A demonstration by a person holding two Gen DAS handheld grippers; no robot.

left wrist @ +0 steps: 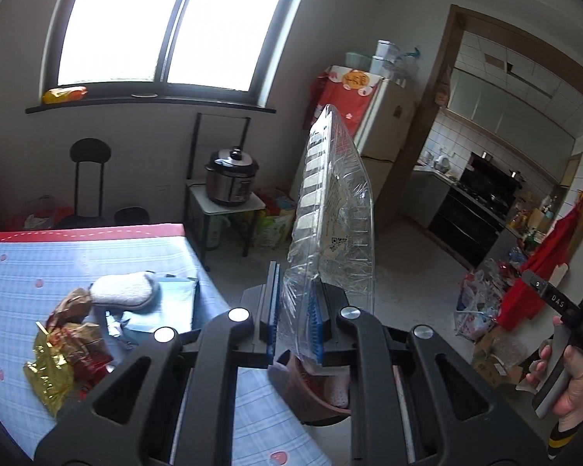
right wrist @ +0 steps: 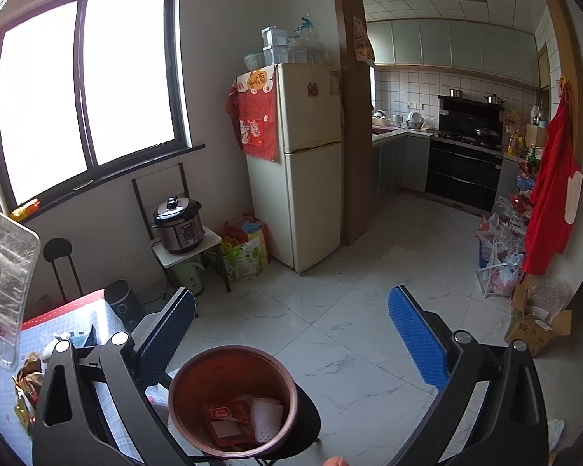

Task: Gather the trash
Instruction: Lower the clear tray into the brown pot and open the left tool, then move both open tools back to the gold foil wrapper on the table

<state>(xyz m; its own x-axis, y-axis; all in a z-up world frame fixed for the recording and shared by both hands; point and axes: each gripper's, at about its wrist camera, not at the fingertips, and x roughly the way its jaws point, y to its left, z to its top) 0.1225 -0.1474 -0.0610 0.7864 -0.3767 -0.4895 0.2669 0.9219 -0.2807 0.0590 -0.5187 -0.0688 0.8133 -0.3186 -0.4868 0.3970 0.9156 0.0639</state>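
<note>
My left gripper (left wrist: 297,324) is shut on a clear plastic tray (left wrist: 332,209), which stands upright above the table's edge; the same plastic tray (right wrist: 4,283) shows at the left of the right wrist view. Below the grip sits a reddish-brown bin (left wrist: 311,388). My right gripper (right wrist: 291,334) is open, its blue pads wide apart above the bin (right wrist: 233,392), which stands on a black stool and holds a red packet and white wrapping. Gold and red wrappers (left wrist: 64,349) lie on the table, next to a white sponge (left wrist: 122,289) and blue paper (left wrist: 167,306).
The table (left wrist: 19,272) wears a blue checked cloth with a red border. A pressure cooker (right wrist: 178,225) sits on a small stand by the window; a fridge (right wrist: 307,163) stands behind. Bags and boxes (right wrist: 524,303) crowd the right wall. A hand (left wrist: 563,380) holds the other handle.
</note>
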